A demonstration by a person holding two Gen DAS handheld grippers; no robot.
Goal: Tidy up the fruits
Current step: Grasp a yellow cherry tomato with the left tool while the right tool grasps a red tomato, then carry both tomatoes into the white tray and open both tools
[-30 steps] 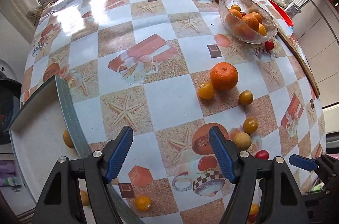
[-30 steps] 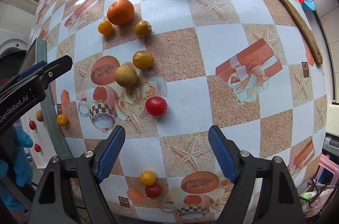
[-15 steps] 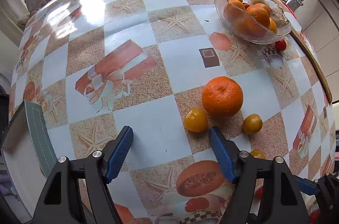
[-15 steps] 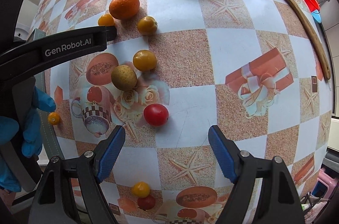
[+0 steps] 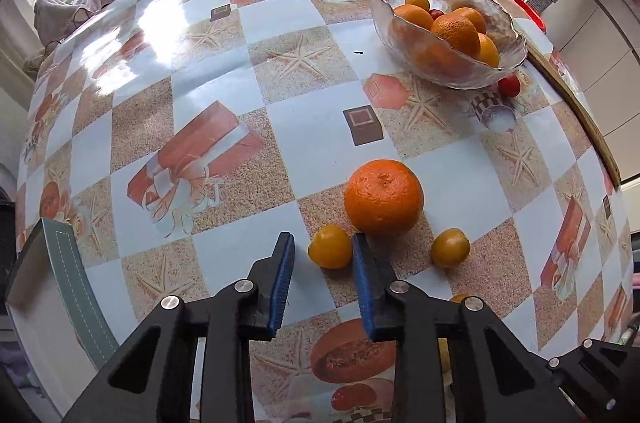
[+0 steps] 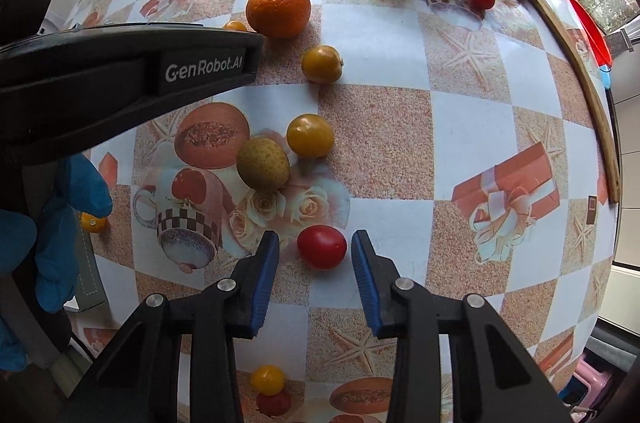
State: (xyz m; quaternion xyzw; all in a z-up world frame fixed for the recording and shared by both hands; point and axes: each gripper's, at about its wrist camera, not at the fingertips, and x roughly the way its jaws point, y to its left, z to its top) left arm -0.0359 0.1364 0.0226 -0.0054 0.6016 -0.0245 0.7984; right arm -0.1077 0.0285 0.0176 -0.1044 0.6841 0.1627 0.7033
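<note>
Left gripper (image 5: 323,249): jaws partly spread, bracketing a small yellow tomato (image 5: 330,246) on the table (image 5: 280,111). The right pad looks to be touching or just beside the fruit; the left pad stands apart from it. Not pinching yet. The narrow gap likely suits the small fruit and keeps the jaw clear of the big orange (image 5: 383,197), which sits just behind the tomato, close enough that I cannot tell if they touch. A second yellow tomato (image 5: 449,247) lies near, to the right.

A grey-rimmed tray (image 5: 68,287) sits at the left table edge, probably one sorting spot. A glass bowl (image 5: 440,67), holding oranges and small fruit, stands well apart at the far right; a red tomato (image 5: 509,85) lies just beside it. The middle of the table between the two is bare of fruit, so there is room to carry either way.

Right gripper (image 6: 313,253): jaws spread, a red tomato (image 6: 321,247) between them with a gap on both sides. Nothing held. A brownish fruit (image 6: 263,163) and a yellow one (image 6: 310,136) sit touching each other just beyond, apart from the red one. The left gripper's body crosses the upper left of this view, so the two tools are working close together. Wooden edging (image 6: 580,71) bounds the table on the right.
</note>
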